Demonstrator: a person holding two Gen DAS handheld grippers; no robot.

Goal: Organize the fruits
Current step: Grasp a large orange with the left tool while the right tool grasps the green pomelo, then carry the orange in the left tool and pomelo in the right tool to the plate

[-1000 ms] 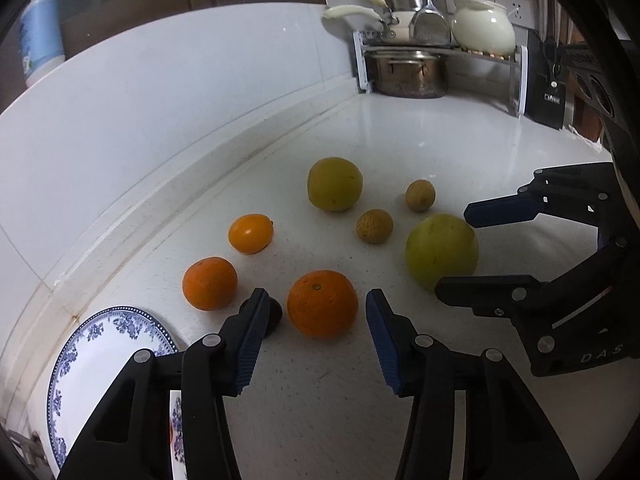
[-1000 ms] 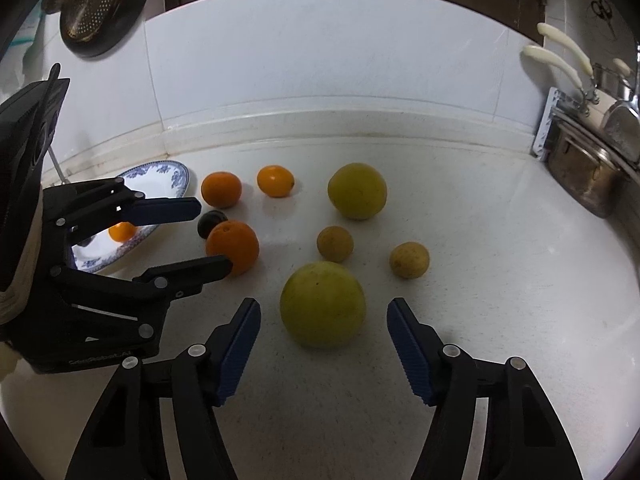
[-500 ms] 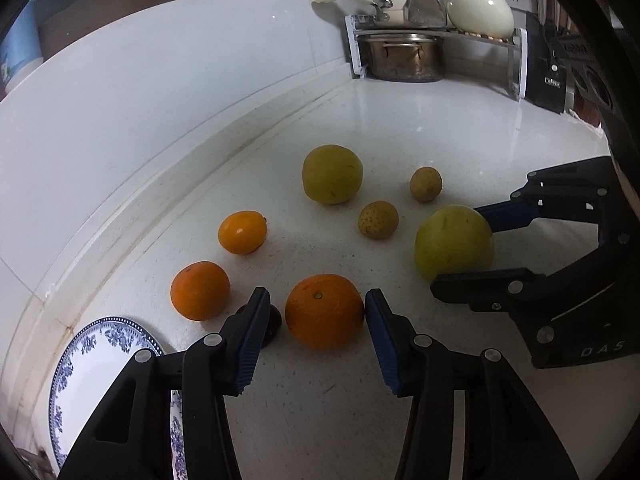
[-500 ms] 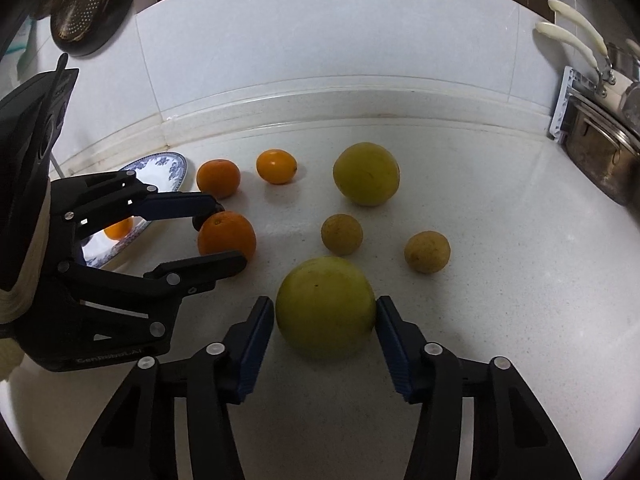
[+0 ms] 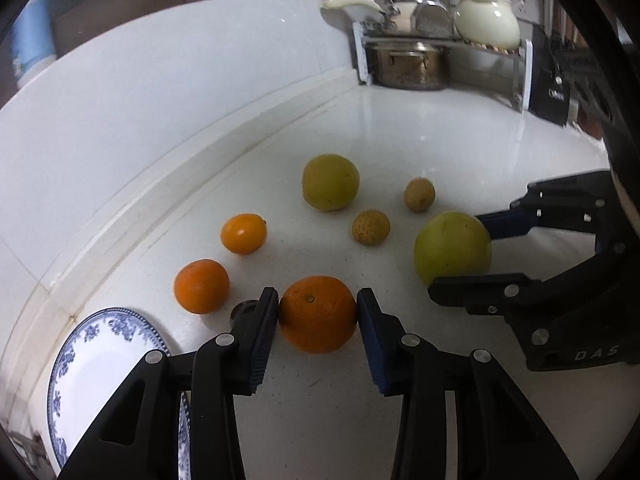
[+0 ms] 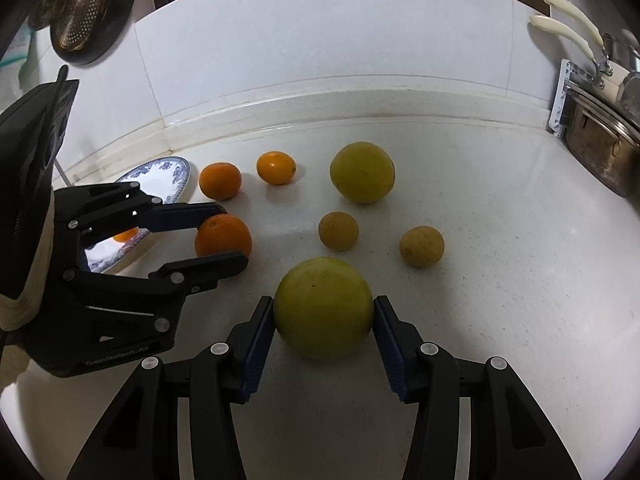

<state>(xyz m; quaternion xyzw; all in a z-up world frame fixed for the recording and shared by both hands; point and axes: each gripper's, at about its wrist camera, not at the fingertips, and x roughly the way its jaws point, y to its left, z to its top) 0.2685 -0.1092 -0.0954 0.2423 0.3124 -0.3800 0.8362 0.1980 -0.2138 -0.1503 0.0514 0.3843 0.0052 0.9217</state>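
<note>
White stone countertop point(image 5: 400, 128) runs back to a tiled wall, with a pot rack point(image 5: 440, 60) in the far corner. Fruit lies scattered across it. Nearest the wall, the left gripper point(image 5: 317, 314) has both blue pads pressed against a large orange point(image 5: 317, 314) that sits on the counter. Beside it, the right gripper point(image 6: 324, 308) clamps a big yellow-green citrus point(image 6: 324, 308), also resting on the surface. Loose around them sit two smaller oranges point(image 5: 201, 286), a second green citrus point(image 5: 330, 182) and two small brown fruits point(image 5: 371, 227). A blue-patterned plate point(image 5: 100, 360) lies at the left, holding a small orange fruit point(image 6: 125, 235).
</note>
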